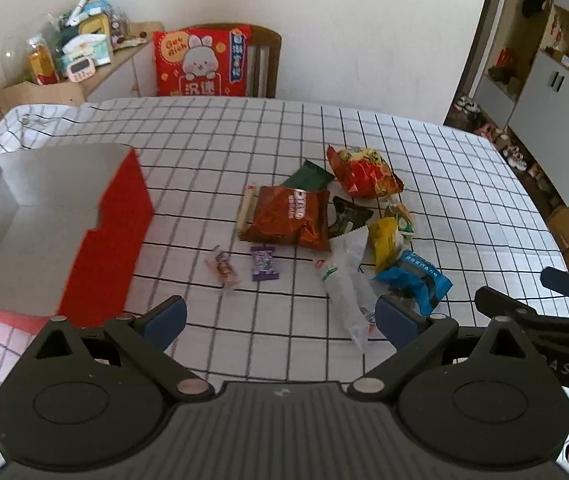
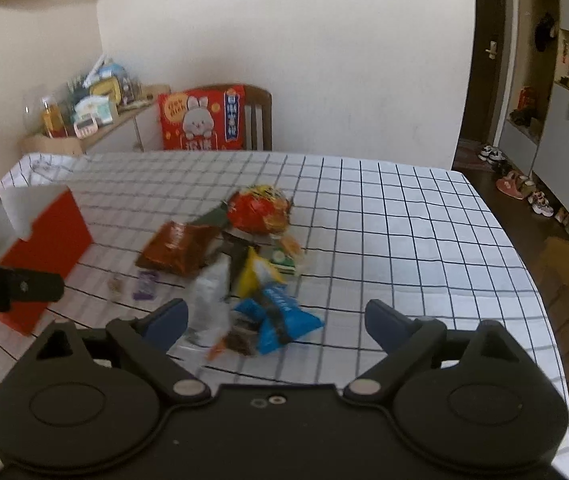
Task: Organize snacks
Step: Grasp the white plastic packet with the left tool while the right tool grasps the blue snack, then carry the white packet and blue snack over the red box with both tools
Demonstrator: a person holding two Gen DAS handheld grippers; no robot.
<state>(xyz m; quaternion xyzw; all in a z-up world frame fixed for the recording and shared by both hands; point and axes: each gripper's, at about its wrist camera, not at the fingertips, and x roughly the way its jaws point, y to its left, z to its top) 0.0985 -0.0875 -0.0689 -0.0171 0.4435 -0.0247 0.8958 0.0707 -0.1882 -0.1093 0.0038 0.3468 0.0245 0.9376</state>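
Both grippers over checked tablecloth (image 1: 424, 152), angled down at snack pile (image 1: 340, 216). Left gripper (image 1: 280, 316) jaws wide, nothing between pads, clear wrapper (image 1: 344, 280) just ahead. Right gripper (image 2: 276, 320) jaws wide too, blue packet (image 2: 280, 320) in gap, pads not touching it. Orange Oreo bag (image 1: 288, 216) mid-pile, two small candies (image 1: 244, 266) loose beside it. Red box (image 1: 96, 236) open at left, well apart from pile.

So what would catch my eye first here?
Probably the heap of bright snack packets in the middle of the checked tablecloth, with a blue packet nearest. To its left stands an open red box, and a red rabbit cushion sits on the chair behind.
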